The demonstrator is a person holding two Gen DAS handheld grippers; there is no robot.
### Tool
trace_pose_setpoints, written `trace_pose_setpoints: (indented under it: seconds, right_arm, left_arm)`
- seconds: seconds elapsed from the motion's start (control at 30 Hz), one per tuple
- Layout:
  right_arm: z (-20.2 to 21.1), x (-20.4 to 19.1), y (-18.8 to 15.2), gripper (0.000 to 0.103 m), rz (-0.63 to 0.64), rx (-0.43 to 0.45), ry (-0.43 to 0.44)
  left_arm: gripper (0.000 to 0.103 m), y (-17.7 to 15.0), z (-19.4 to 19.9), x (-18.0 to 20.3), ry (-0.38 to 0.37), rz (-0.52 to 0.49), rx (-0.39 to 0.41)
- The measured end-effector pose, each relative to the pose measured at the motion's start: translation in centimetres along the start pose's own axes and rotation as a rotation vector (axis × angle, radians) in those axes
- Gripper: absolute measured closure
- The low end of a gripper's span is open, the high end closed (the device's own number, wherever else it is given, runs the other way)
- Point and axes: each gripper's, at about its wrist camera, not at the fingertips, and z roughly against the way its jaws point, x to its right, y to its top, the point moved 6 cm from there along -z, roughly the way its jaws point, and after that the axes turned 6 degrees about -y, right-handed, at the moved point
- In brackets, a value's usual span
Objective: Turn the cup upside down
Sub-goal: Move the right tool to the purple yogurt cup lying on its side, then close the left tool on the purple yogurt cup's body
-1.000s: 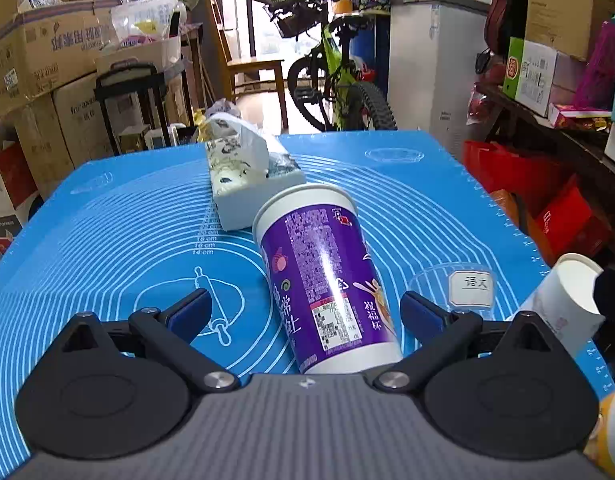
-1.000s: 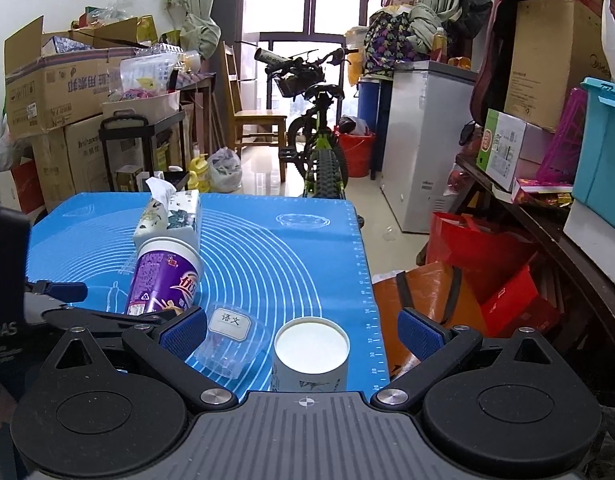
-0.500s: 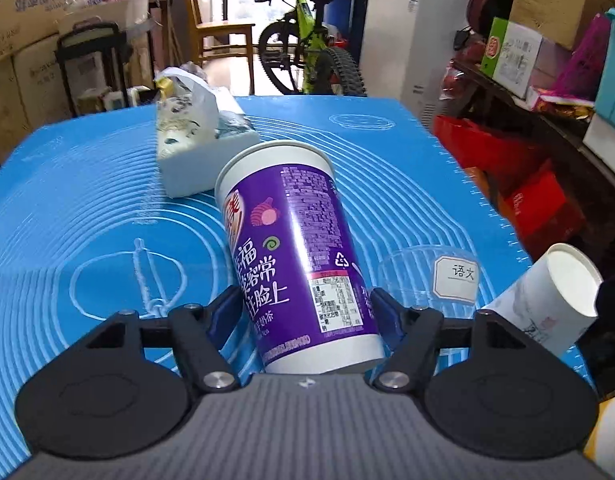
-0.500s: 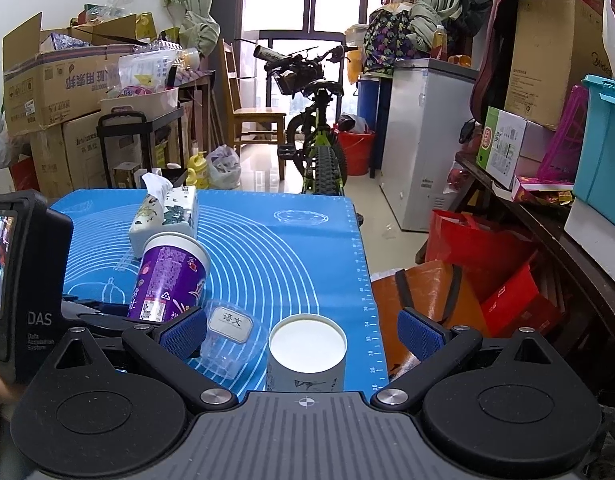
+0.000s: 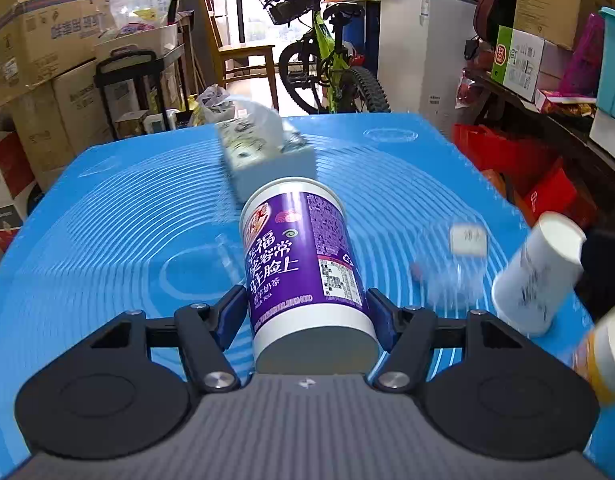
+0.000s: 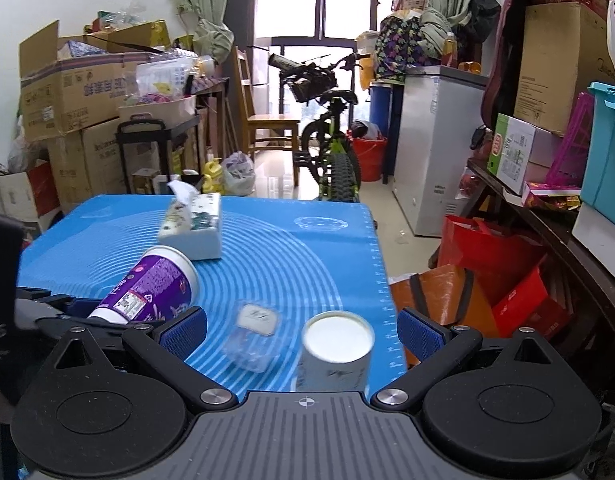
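A purple milk-tea cup (image 5: 303, 272) with a white rim and base is clamped between my left gripper's (image 5: 307, 316) blue pads near its base. It is lifted off the blue mat (image 5: 107, 216) and tilted, its wide rim pointing away from me. In the right wrist view the same cup (image 6: 147, 288) leans at the left, held by the left gripper. My right gripper (image 6: 303, 332) is open and empty, with a white paper cup (image 6: 335, 352) standing between its fingers, untouched.
A tissue box (image 5: 263, 156) lies on the mat behind the purple cup. A clear plastic cup with a label (image 6: 255, 332) lies between the two cups. The mat's right edge (image 6: 383, 280) drops to bags on the floor. An orange-and-white cup (image 5: 607, 360) shows at far right.
My left gripper closed on the purple cup, then lifted and tilted it. The right gripper rose slightly and stayed open over the white cup.
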Motion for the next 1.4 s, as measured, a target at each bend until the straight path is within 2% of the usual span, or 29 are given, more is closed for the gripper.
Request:
trace_pose_setpoints:
  seconds: [0.23,0.57,0.93,1.0,1.17,1.4]
  right_arm:
    - [2.8,-2.8,-1.6,0.002,0.005,-0.019,0.04]
    - [6.3,-8.1,-3.9,0.002,0.061,-0.047,0.091]
    - [8.2,-10.9,-5.5,0.002,0.098,-0.08,0.107]
    - [8.4,-11.0,-5.6,0.002,0.104,-0.084,0.105]
    - [8.9,-11.5,-5.7,0.002,0.117,-0.085,0.105]
    - [9.2,-12.3,-5.8,0.002,0.146,-0.087,0.118]
  left_arm:
    - [0.038,-3.8,4.0,-2.4,0.033,-0.016,-0.004]
    - [0.038,-8.1,8.2,-6.5,0.081,0.023,-0.003]
    - [0.038,-10.8,8.6,-8.7,0.057,0.073,-0.037]
    - [0.035,-11.0,8.8,-8.9,0.053,0.08,-0.037]
    - [0.019,-11.0,9.1,-8.8,0.041,0.072,-0.028]
    - [0.017,-11.0,9.5,-8.9,0.04,0.061,-0.023]
